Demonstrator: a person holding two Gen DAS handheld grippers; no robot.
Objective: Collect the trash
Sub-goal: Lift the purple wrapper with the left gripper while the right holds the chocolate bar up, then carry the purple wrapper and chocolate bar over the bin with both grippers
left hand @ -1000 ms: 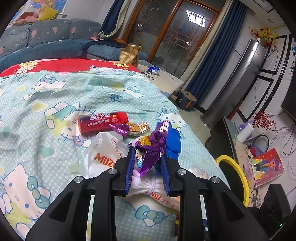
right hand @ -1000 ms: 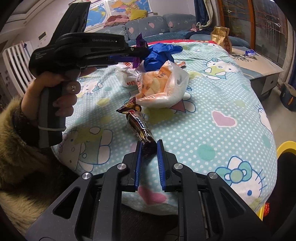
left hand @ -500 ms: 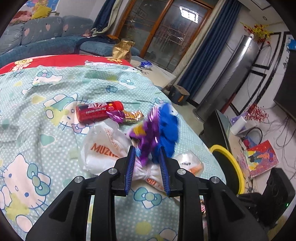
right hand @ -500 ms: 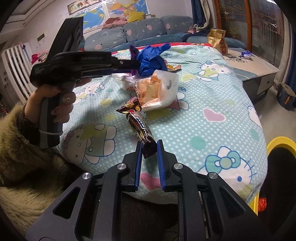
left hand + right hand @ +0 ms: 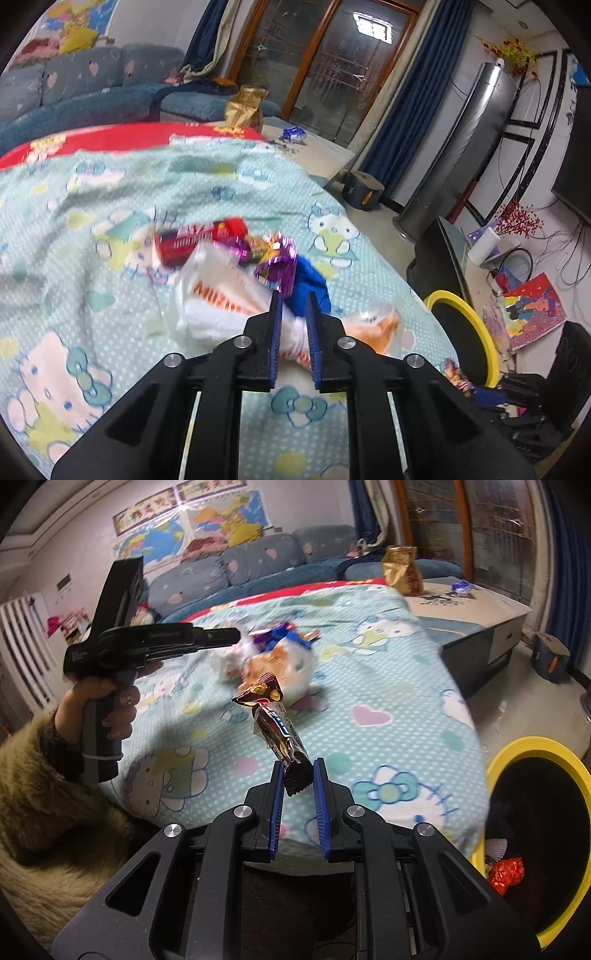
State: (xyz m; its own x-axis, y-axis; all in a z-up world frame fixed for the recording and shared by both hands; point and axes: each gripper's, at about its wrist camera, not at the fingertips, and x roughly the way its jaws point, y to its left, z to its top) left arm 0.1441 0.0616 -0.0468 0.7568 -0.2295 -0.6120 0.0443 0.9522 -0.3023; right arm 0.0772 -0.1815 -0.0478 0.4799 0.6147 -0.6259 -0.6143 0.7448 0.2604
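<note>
My left gripper (image 5: 293, 297) is shut on a purple foil wrapper (image 5: 279, 264) and a blue piece of trash (image 5: 310, 290), held over the bed. It also shows in the right wrist view (image 5: 236, 637). Under it lie white plastic bags (image 5: 218, 295), a red tube (image 5: 201, 238) and an orange-filled bag (image 5: 380, 325). My right gripper (image 5: 299, 775) is shut on the end of a brown chocolate bar wrapper (image 5: 275, 720), held above the bed's edge. The yellow-rimmed black bin (image 5: 576, 771) stands to its right, also visible in the left wrist view (image 5: 476, 321).
The bed carries a Hello Kitty blanket (image 5: 388, 686). A low table (image 5: 480, 605) with a gold bag (image 5: 402, 572) stands behind it. The bin holds a red wrapper (image 5: 506, 875). A tower fan (image 5: 458, 147), books and cables lie on the floor at right.
My left gripper has pulled back and risen with the purple and blue trash. My right gripper has lifted the chocolate wrapper and swung right, so the bin is now in view.
</note>
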